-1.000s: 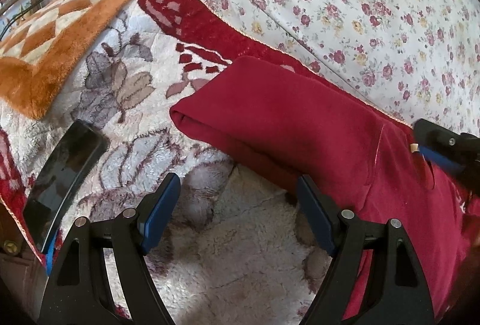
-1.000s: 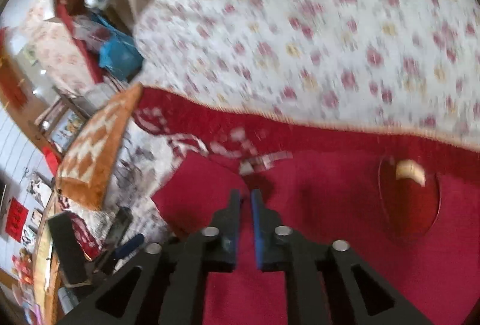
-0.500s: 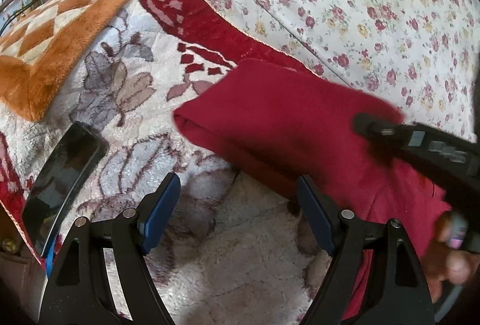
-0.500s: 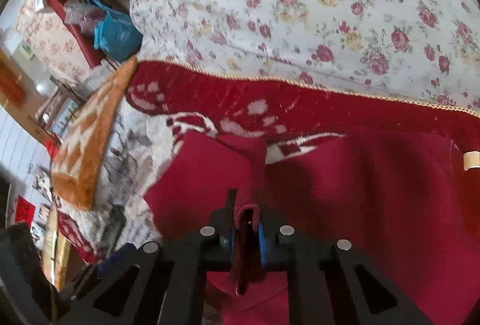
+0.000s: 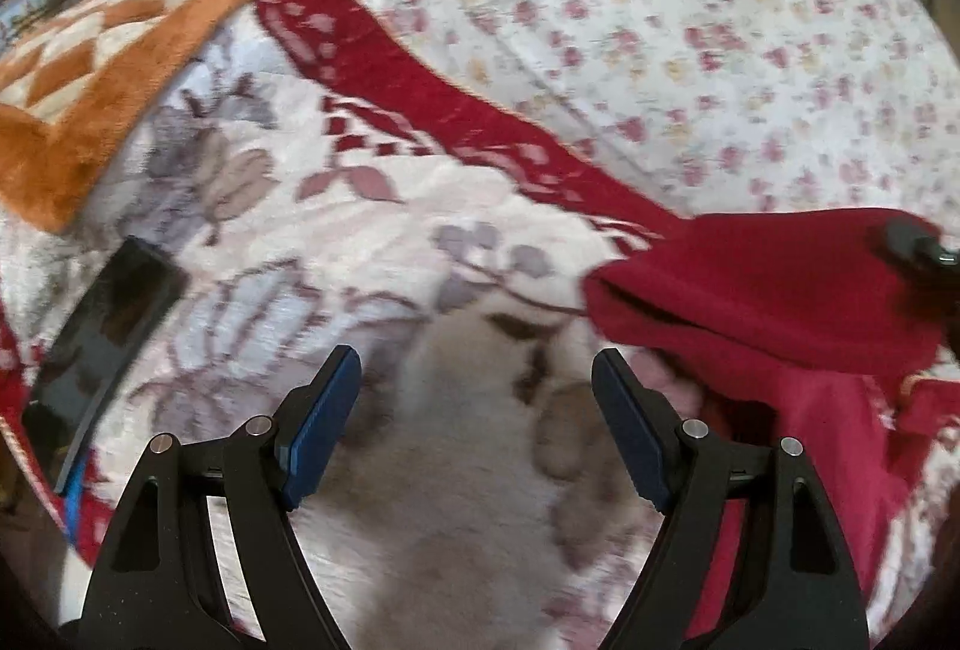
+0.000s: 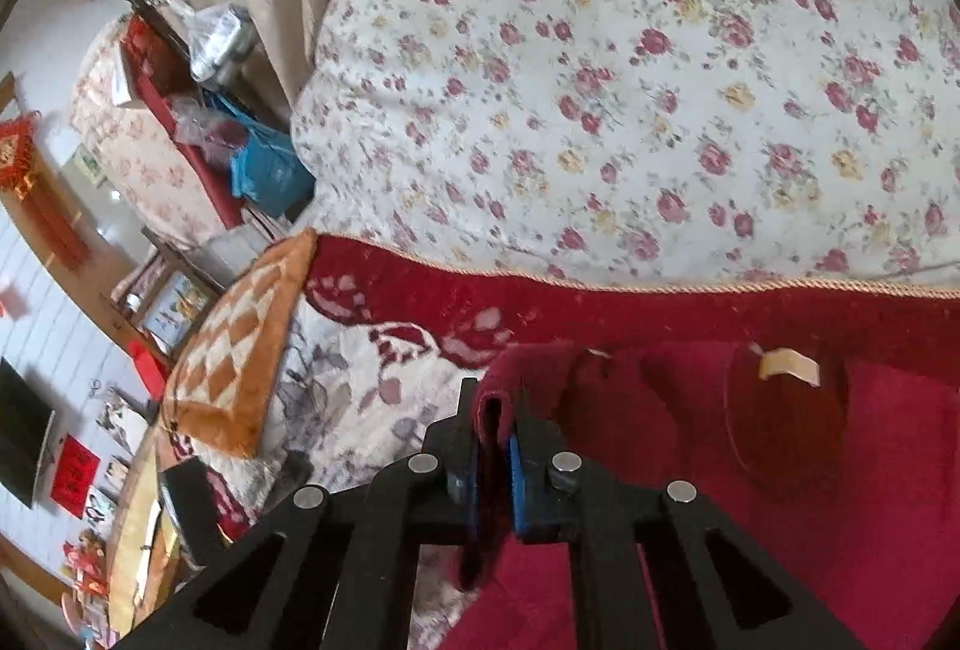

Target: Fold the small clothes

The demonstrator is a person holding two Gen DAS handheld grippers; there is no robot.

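Observation:
A dark red garment [image 5: 774, 302] lies on a fluffy white blanket [image 5: 456, 482] with grey leaves and a red border. Its left part is lifted and folded over toward the right. My right gripper [image 6: 493, 428] is shut on that lifted fold of the red garment [image 6: 840, 500], which stands up between the blue pads. A cream neck label [image 6: 787, 365] shows on the garment beyond it. My left gripper [image 5: 477, 428] hangs open over bare blanket, left of the cloth, with nothing between its fingers. The right gripper's black tip [image 5: 918, 248] shows at the far right of the left wrist view.
A black phone [image 5: 102, 344] lies on the blanket at the left. An orange and cream checked cushion [image 5: 114, 68] sits behind it. A flowered white quilt [image 6: 630, 80] rises at the back. Beyond the bed stand cluttered furniture and a blue bag [image 6: 270, 170].
The right gripper closed on the garment's left edge, lifted it and carried it rightward, uncovering blanket where the cloth lay. The left gripper stayed open and nearly in place.

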